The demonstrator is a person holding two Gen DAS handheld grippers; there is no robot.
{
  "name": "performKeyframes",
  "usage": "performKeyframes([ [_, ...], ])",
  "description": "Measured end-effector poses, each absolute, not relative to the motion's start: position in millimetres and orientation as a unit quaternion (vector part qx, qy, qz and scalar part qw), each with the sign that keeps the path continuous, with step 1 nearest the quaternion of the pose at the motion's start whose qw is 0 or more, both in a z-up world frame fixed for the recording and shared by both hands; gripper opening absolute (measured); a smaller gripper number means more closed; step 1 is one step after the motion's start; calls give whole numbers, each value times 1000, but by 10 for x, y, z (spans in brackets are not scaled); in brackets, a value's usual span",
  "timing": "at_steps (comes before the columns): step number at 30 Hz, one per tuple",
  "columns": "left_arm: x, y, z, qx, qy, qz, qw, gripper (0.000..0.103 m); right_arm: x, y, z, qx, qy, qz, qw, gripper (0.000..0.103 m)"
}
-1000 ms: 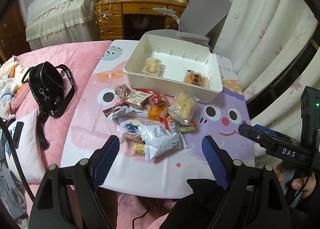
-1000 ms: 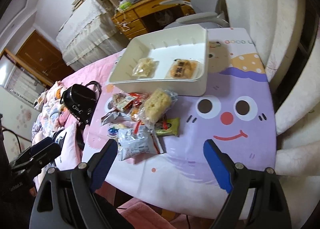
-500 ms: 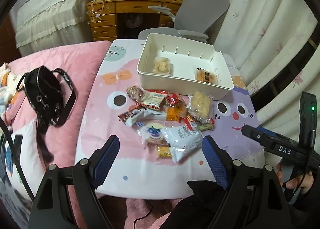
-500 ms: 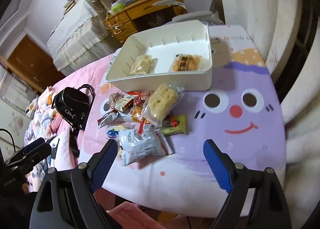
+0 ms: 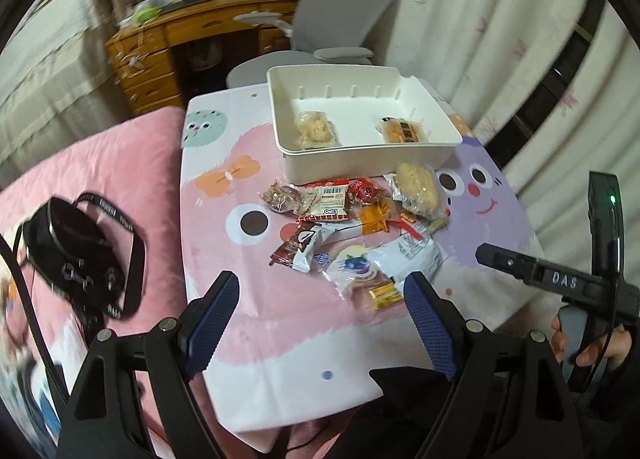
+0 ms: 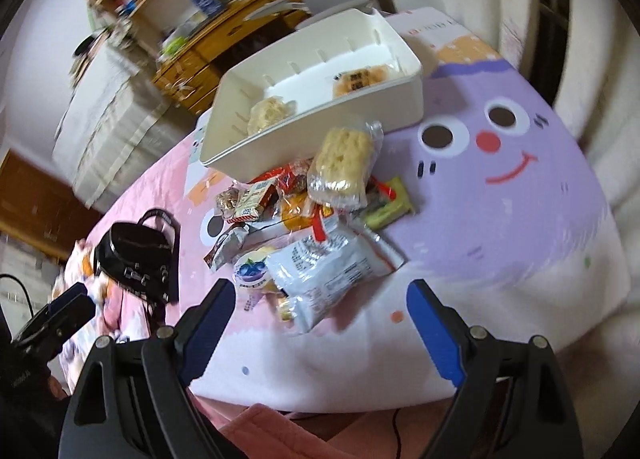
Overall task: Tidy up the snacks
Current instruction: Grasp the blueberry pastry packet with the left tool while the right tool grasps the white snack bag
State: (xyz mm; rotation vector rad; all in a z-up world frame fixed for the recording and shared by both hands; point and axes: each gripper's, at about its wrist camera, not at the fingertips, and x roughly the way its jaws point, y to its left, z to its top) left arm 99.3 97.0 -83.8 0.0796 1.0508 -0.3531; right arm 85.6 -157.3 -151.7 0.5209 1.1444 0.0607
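Snacks (image 5: 356, 235): loose heap of wrapped packets, mid-tabletop, on the cartoon-printed cloth (image 5: 224, 259), just in front of the white storage bin (image 5: 360, 155).

Items I can log from my two wrist views:
- White storage bin, open top, slotted inner walls. Two packets already inside: a pale crumbly cake (image 5: 314, 129) toward its left, an orange-brown pastry with a dark label (image 5: 402, 130) toward its right, well apart from each other.
- Clear-wrapped yellow sponge cake (image 6: 342, 167), resting on top of the heap, close against the bin's front wall.
- White printed bag (image 6: 328, 267), largest piece, at the near edge of the heap.
- Blueberry-print packet (image 6: 252, 271), just left of the white bag, partly under it.
- Brown and white wrapper (image 5: 302, 245), left side of the heap.
- Green packet (image 6: 390, 205), right side, partly tucked under others.
- Small red and orange wrappers in the middle; labels too small to read.

Left claw (image 5: 320, 315): wide, nothing between its blue pads (image 5: 212, 323), above the near edge of the tabletop.
Right claw (image 6: 320, 315): wide, empty, over the near end of the heap.

Off the tabletop: black handbag (image 5: 76, 259) on the pink bed cover; grey office chair (image 5: 340, 11) and wooden desk (image 5: 168, 43) beyond the bin.
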Motion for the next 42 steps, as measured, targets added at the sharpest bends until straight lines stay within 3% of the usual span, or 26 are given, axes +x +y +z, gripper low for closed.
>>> performKeyframes([
  [14, 1004, 846, -1198, 125, 465, -292, 827, 83, 632, -1391, -1812, 395, 549, -37, 736, 88],
  [26, 1129, 494, -1586, 202, 440, -352, 801, 83, 643, -1486, -2381, 559, 539, -99, 622, 88],
  [42, 1608, -97, -2202, 291, 488, -387, 726, 83, 1111, -1544, -2755, 576, 583, -142, 556, 85],
])
